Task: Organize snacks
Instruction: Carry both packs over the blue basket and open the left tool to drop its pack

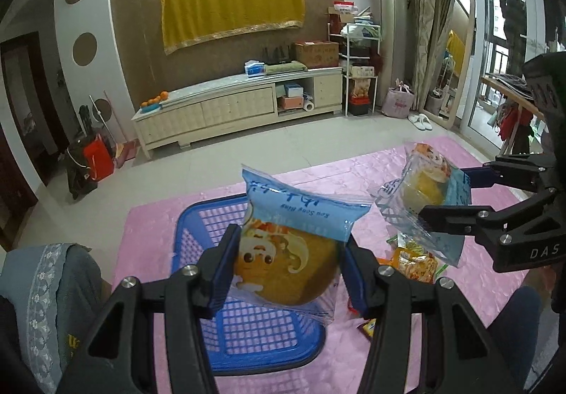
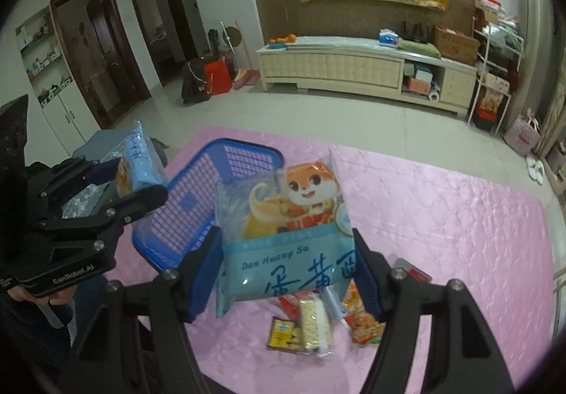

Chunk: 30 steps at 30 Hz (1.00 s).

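The pink mat (image 2: 442,217) carries a blue basket (image 2: 184,213) with nothing visible inside. At five o'clock from it lies a pile of small snacks (image 2: 318,319). Above the basket, the left hand-held gripper (image 1: 288,273) clamps a blue pastry packet (image 1: 286,252); at its two o'clock, the right hand-held gripper (image 2: 288,277) clamps a second pastry packet (image 2: 286,238).

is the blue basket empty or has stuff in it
Empty as far as visible: only bare mesh shows in the blue basket; the held packet hides part of it.

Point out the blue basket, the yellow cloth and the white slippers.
blue basket (image 2: 198,203), right wrist view, mesh floor.
yellow cloth (image 1: 231,3), left wrist view, middle of the fabric.
white slippers (image 1: 420,120), left wrist view, toe end.
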### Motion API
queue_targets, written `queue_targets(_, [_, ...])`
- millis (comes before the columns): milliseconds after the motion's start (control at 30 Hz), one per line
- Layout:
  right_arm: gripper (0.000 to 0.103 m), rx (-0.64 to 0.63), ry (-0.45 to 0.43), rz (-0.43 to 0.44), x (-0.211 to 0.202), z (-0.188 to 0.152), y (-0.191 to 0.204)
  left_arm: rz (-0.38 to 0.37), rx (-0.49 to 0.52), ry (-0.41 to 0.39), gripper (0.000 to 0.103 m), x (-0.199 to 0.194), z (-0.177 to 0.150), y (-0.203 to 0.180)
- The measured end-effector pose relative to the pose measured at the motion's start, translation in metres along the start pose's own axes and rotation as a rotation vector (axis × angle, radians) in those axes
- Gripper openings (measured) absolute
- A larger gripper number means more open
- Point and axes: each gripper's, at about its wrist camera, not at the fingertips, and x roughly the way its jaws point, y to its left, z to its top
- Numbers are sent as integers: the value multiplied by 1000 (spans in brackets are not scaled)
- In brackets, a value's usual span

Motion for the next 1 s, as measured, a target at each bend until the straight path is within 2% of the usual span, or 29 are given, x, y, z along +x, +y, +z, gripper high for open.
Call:
queue_targets(233, [72, -17, 0, -11, 14, 18, 32, 31, -6, -1, 51, -7, 3, 37])
queue_targets(467, [72, -45, 28, -15, 48, 39, 50, 31, -44, 11, 51, 7, 9, 69])
queue_targets(767, [73, -46, 129, -25, 124, 50, 59, -4, -73, 105, 51, 70, 3, 92])
queue_targets(1000, [73, -15, 195, -33, 163, 47, 52, -49, -73, 180, 51, 118, -3, 98])
